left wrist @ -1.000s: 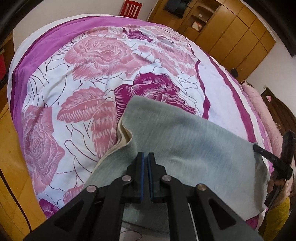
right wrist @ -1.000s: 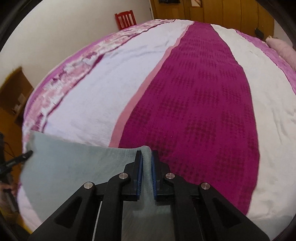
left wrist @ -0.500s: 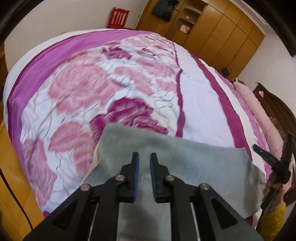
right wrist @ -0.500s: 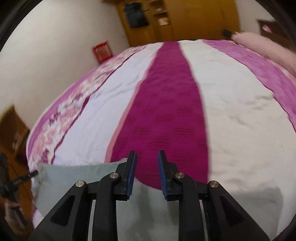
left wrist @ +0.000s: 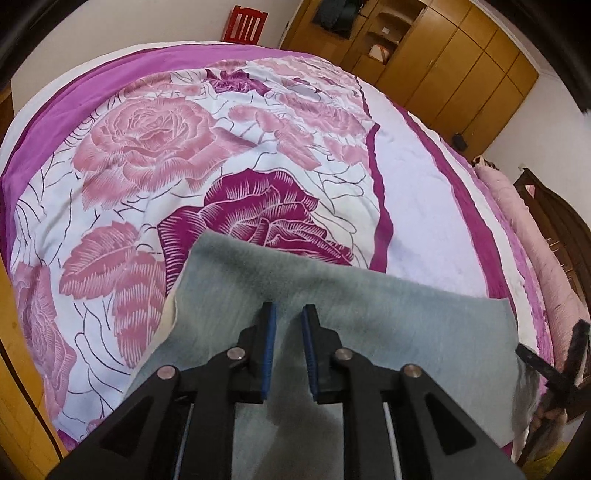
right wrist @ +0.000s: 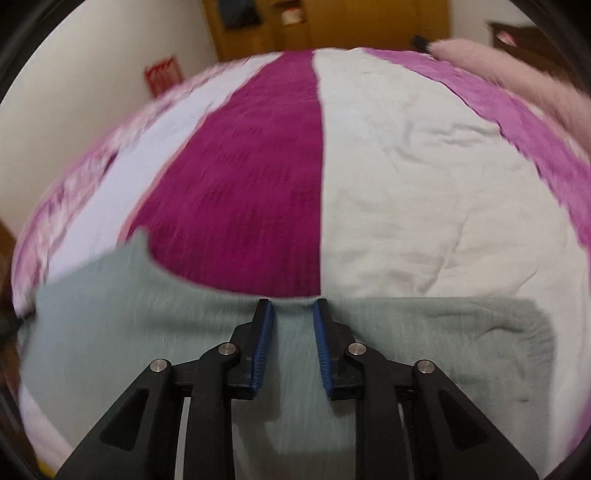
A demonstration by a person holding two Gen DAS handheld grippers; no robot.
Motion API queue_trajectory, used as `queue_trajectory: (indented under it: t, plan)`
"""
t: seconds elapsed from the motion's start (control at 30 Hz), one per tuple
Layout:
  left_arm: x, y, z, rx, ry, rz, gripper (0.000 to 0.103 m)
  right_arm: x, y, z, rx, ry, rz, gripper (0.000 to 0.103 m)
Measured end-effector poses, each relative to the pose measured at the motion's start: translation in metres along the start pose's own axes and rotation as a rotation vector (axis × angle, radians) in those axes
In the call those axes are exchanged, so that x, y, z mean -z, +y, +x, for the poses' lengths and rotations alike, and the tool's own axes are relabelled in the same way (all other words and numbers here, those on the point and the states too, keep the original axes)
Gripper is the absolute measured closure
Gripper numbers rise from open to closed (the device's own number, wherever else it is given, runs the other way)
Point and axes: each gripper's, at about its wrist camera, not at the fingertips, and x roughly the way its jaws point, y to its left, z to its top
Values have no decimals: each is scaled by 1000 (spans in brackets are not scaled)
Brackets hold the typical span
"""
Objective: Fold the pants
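The pale grey-green pants (left wrist: 373,325) lie flat on the bed near its front edge, with a cream lining showing at their left edge. My left gripper (left wrist: 288,314) is open and empty just above the cloth. In the right wrist view the same pants (right wrist: 436,343) spread across the lower part of the frame. My right gripper (right wrist: 292,310) is open and empty above their far edge. The right gripper also shows at the right edge of the left wrist view (left wrist: 554,373).
The bed (left wrist: 155,147) has a rose-print cover with magenta (right wrist: 243,184) and white (right wrist: 424,192) stripes. A pink pillow roll (left wrist: 532,236) lies along the right side. Wooden wardrobes (left wrist: 436,55) and a red chair (left wrist: 243,24) stand at the back. Wood floor (left wrist: 11,387) lies left.
Both grippers were shut on the pants' edge one second ago; both have opened and let the cloth go. The pants now rest flat on the bed. The right gripper has swung to the right.
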Motion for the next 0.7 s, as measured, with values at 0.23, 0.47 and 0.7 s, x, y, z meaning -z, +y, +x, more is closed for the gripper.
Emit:
queue_trajectory:
  t: [0.23, 0.47, 0.7]
  plan:
    - [0, -2, 3, -2, 3, 20, 88, 3, -11, -6, -52, -41, 83, 81]
    - [0, 2, 0, 52, 4, 14, 80, 16, -25, -50, -44, -48, 145, 80]
    - [11, -31, -15, 52, 27, 150, 19, 48, -49, -88, 108, -66, 68, 75]
